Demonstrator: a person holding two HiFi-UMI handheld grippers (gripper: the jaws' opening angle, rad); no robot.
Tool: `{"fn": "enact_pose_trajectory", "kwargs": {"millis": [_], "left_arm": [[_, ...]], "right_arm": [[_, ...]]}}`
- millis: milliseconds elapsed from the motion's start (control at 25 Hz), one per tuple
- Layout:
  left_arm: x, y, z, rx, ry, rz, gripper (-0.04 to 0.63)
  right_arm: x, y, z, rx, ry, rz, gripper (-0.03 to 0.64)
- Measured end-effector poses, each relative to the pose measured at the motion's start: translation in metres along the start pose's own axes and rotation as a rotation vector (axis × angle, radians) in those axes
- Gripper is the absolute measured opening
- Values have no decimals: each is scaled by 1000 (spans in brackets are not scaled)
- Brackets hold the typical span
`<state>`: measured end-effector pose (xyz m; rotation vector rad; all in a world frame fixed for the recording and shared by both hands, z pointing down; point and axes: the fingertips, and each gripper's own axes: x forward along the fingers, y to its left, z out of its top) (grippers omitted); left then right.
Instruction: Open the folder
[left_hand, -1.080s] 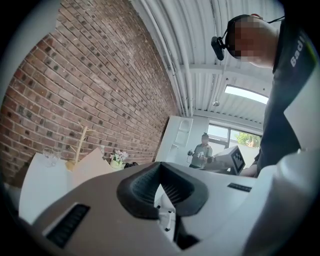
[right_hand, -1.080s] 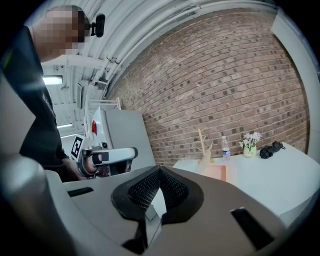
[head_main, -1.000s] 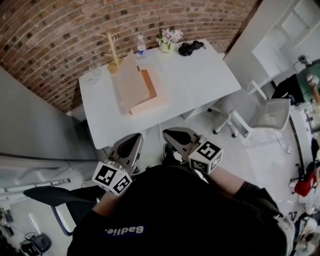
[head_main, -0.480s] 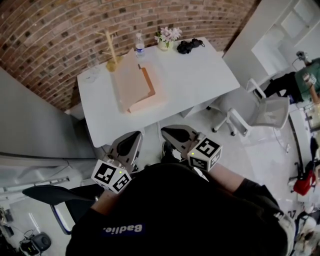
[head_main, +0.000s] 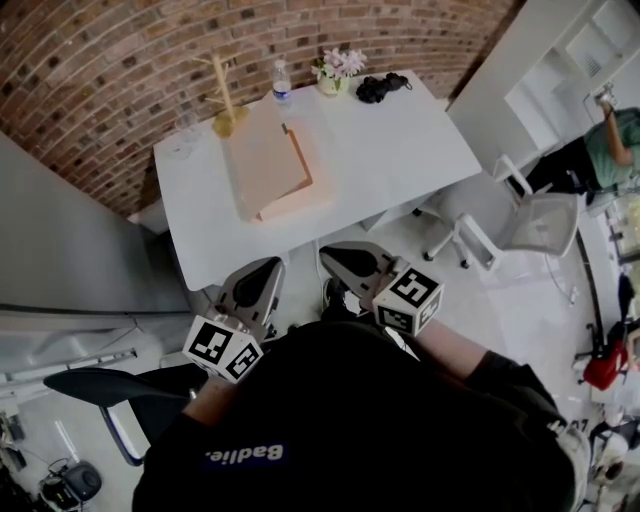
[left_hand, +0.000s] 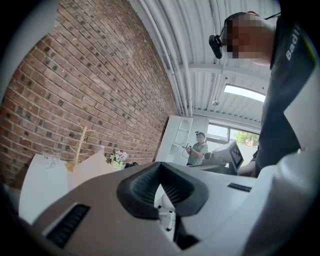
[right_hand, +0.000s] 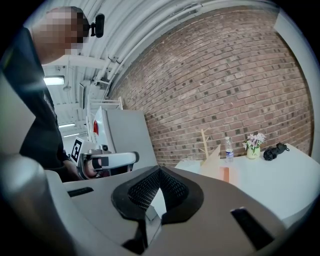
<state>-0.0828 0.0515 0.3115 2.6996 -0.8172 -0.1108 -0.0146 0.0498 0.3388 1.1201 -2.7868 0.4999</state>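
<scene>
Student: Where the head view looks down on the white desk (head_main: 400, 150), what marks the folder (head_main: 270, 165)?

Tutor: Peach covers. It lies on the desk's left part, just beside a wooden stand (head_main: 222, 95), and the right gripper view shows its upper cover tilted up. A water bottle (head_main: 282, 82) and a flower vase (head_main: 335, 75) stand along the edge by the brick wall.

Student: And the grippers?

Tutor: Left gripper (head_main: 258, 285) and right gripper (head_main: 345, 262) hang near the person's torso, well apart from the desk. Each pair of fingers is pressed together, with nothing between them.
</scene>
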Motion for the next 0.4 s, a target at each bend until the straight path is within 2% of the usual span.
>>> {"fn": "enact_pose_trajectory", "kwargs": {"millis": [400], "left_arm": [[-1, 9, 2, 0, -7, 9, 2]], "right_arm": [[9, -4, 1, 1, 0, -1, 28]]}}
